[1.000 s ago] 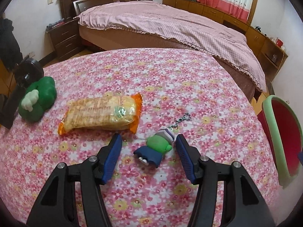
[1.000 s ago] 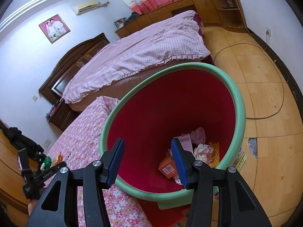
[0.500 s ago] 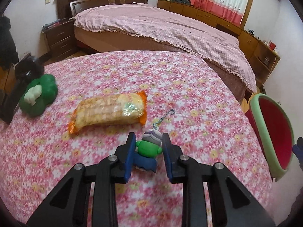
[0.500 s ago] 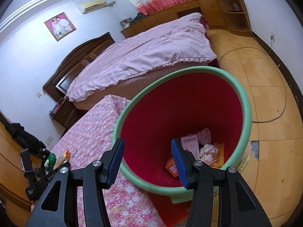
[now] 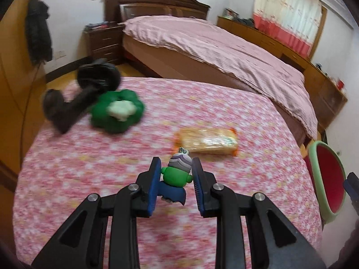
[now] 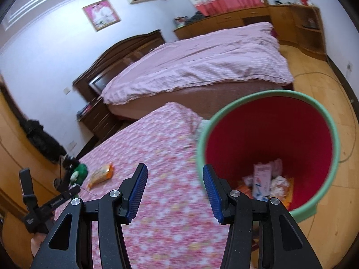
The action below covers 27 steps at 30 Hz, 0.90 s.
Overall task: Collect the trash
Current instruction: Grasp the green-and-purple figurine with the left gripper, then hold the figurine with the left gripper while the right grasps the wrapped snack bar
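My left gripper (image 5: 176, 174) is shut on a small green-headed toy keychain (image 5: 176, 176) and holds it above the pink floral table (image 5: 89, 179). An orange-ended cracker packet (image 5: 207, 141) lies on the table just beyond it; the packet also shows in the right wrist view (image 6: 101, 173). My right gripper (image 6: 175, 183) is open and empty, above the table's edge beside the red bin with a green rim (image 6: 336, 148). The bin holds several pieces of trash (image 6: 267, 181). The bin also shows at the right edge of the left wrist view (image 5: 314, 163).
A green plush toy (image 5: 117, 111) and a black object (image 5: 89, 85) sit at the table's far left. A bed with a pink cover (image 5: 224, 47) stands behind the table. The left gripper's body shows in the right wrist view (image 6: 44, 204).
My left gripper closed on the toy keychain and lifted it, swinging left. My right gripper drew back from over the bin toward the table.
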### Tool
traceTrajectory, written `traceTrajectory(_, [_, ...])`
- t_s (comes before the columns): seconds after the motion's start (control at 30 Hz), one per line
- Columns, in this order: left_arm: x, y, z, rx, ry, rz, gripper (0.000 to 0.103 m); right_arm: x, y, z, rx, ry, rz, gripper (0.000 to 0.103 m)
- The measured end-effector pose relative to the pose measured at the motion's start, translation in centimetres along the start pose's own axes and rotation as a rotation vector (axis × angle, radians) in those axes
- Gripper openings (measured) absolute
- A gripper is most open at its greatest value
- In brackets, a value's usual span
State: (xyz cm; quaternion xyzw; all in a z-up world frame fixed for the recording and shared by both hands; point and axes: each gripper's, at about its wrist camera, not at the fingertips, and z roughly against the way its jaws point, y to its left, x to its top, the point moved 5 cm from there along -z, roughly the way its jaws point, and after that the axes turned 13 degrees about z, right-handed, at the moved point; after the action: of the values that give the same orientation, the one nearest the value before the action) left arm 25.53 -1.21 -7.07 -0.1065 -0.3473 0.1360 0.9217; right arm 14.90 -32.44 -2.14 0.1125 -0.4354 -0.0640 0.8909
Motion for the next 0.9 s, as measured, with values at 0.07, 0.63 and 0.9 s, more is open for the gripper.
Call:
traceTrajectory(0.07, [0.5, 1.7, 0.4, 0.018, -0.014, 0.025, 0.028, 0.2, 1.5, -0.9, 0.018, 0.012, 0.025, 0.053])
traceTrajectory(0.63, [1.5, 9.8, 0.1, 0.103, -0.067, 0.172, 0.028, 0.8, 11.7, -13.0, 0.061, 0.173, 0.194, 0.053])
traceTrajectory(0.9, [1.5, 10.5, -1.0, 0.113, -0.059, 0.190, 0.028, 1.9, 13.3, -19.5, 0.028, 0.238, 0.249, 0.053])
